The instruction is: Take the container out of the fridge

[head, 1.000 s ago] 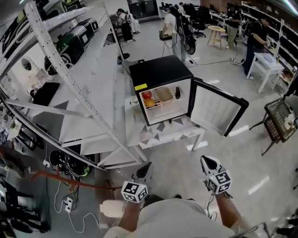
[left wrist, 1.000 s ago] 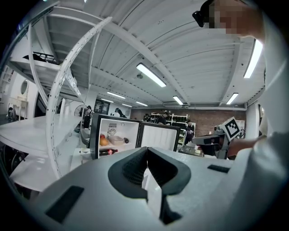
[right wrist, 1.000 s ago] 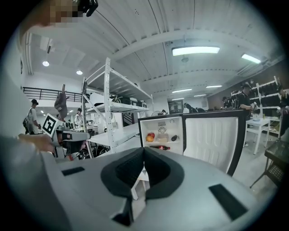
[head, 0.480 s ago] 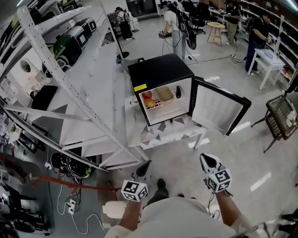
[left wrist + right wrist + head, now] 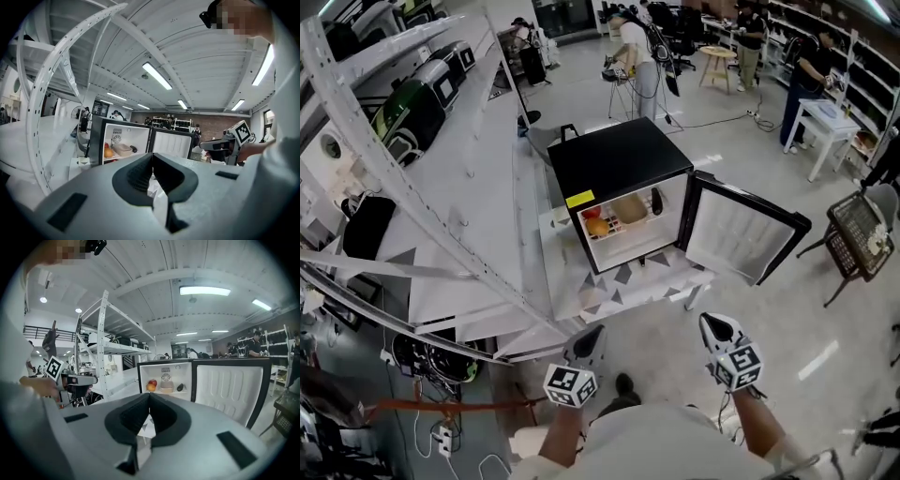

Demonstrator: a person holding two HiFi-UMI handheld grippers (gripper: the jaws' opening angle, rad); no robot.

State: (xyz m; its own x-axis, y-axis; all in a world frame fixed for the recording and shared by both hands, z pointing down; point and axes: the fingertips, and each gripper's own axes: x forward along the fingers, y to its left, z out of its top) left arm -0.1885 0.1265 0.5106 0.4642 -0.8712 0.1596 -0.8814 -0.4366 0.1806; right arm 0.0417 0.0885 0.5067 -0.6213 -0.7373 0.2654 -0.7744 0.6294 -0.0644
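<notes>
Head view — left hand-held gripper (image 5: 592,336), right hand-held gripper (image 5: 713,324) clenched empty, abreast — facing fridge (image 5: 614,161).

Left gripper (image 5: 589,345) and right gripper (image 5: 719,330) are both pointing toward 12 o'clock, jaws pressing together, gripping nothing.

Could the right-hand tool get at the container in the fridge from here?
Probably not yet. The fridge door stands open and nothing blocks the container, but the right tool is shut and well short of the fridge.
</notes>
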